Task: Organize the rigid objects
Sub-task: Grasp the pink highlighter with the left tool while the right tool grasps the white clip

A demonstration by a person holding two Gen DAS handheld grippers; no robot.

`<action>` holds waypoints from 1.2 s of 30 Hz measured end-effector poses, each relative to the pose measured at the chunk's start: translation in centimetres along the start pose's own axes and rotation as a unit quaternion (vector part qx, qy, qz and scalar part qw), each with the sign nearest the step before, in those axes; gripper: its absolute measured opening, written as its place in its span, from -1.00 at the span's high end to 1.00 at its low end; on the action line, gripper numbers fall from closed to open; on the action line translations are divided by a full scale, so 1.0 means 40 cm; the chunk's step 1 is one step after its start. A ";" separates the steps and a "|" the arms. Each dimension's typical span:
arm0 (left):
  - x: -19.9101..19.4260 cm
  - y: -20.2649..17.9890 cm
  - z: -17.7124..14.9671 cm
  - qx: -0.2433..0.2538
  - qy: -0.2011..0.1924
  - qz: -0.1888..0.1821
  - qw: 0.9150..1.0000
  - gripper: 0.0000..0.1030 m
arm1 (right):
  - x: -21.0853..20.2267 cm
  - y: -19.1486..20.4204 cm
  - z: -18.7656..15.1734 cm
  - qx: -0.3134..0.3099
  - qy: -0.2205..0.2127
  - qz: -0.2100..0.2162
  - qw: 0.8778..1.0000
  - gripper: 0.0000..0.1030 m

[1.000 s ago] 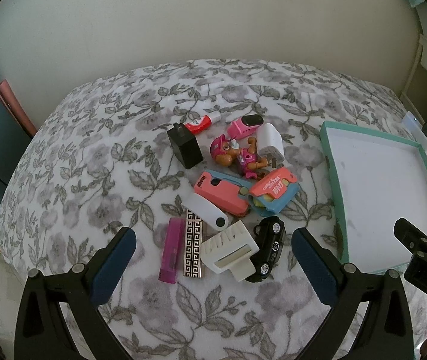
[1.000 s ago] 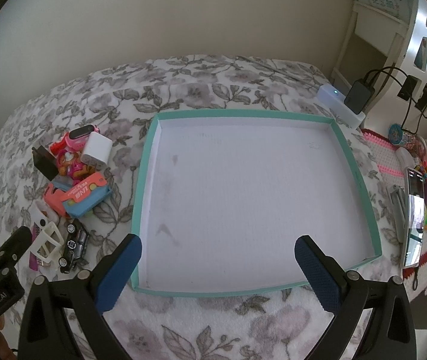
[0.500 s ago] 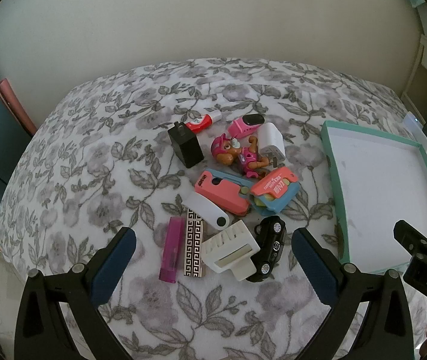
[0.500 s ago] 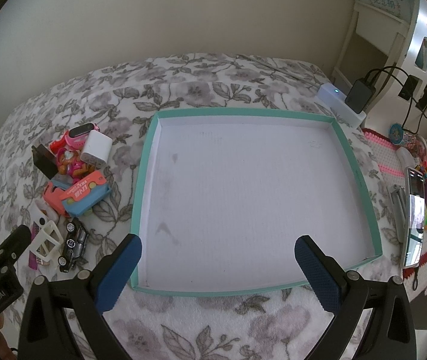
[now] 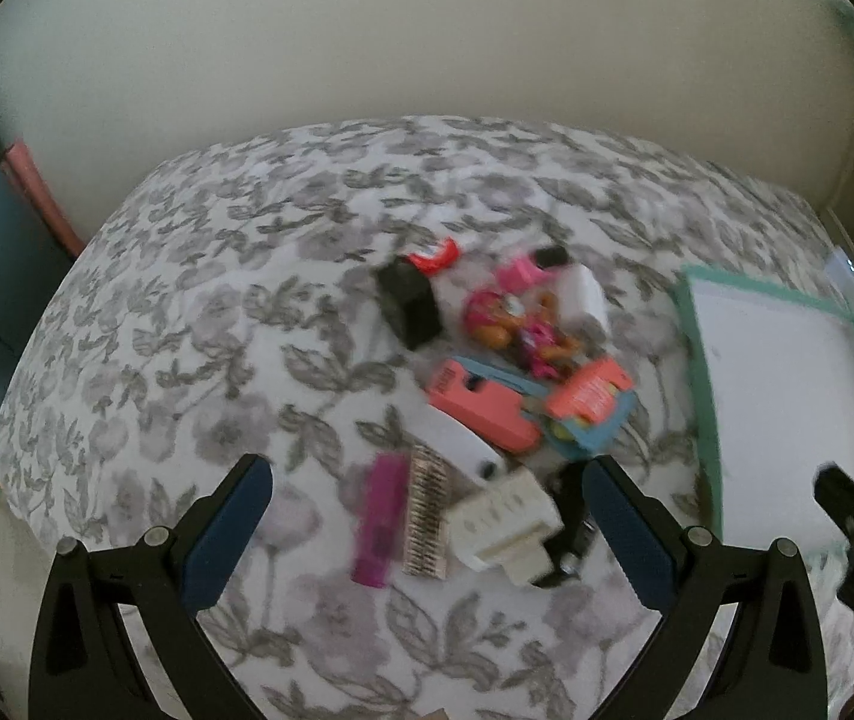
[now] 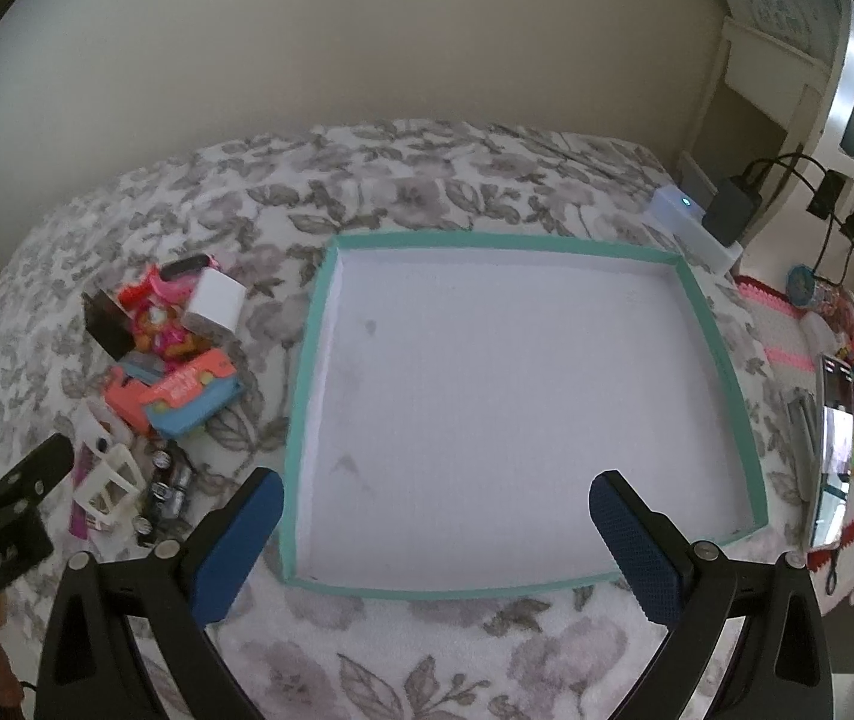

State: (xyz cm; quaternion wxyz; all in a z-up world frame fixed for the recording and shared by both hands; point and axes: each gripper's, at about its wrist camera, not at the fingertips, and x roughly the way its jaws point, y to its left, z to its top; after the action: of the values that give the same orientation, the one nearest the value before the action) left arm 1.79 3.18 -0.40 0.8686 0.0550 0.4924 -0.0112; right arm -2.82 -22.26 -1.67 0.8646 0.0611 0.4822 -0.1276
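Note:
A heap of small objects lies on the floral bedspread. In the left wrist view my left gripper (image 5: 427, 516) stands open over its near end: a purple lighter (image 5: 377, 521), a patterned bar (image 5: 427, 519), a white plug adapter (image 5: 502, 525) and a black toy car (image 5: 571, 531). Farther off are a coral stapler (image 5: 481, 414), a pink toy figure (image 5: 511, 324) and a black cube (image 5: 408, 303). My right gripper (image 6: 436, 546) is open above the near edge of an empty teal-rimmed tray (image 6: 300, 408) with nothing between its fingers.
The bedspread (image 5: 186, 312) drops off at the left towards dark furniture. Right of the tray, a white power strip (image 6: 688, 222) with black plugs and cables, a phone (image 6: 835, 438) and small colourful items crowd the bed's edge. A plain wall runs behind.
The left wrist view has gone blurry and the pile sits lower and nearer the fingers: my left gripper has moved towards the pile. The right gripper has shifted only a little.

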 end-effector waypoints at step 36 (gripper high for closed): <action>0.178 0.304 -0.048 -0.125 0.074 -0.101 0.984 -1.00 | 0.130 0.437 -0.049 -0.166 0.070 0.140 0.974 -1.00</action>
State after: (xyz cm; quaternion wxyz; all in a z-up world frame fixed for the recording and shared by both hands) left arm 4.73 15.70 -6.45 0.8239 -0.1035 0.5562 -0.0330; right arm 3.07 -5.89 -7.42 0.8360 -0.0075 0.5428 0.0807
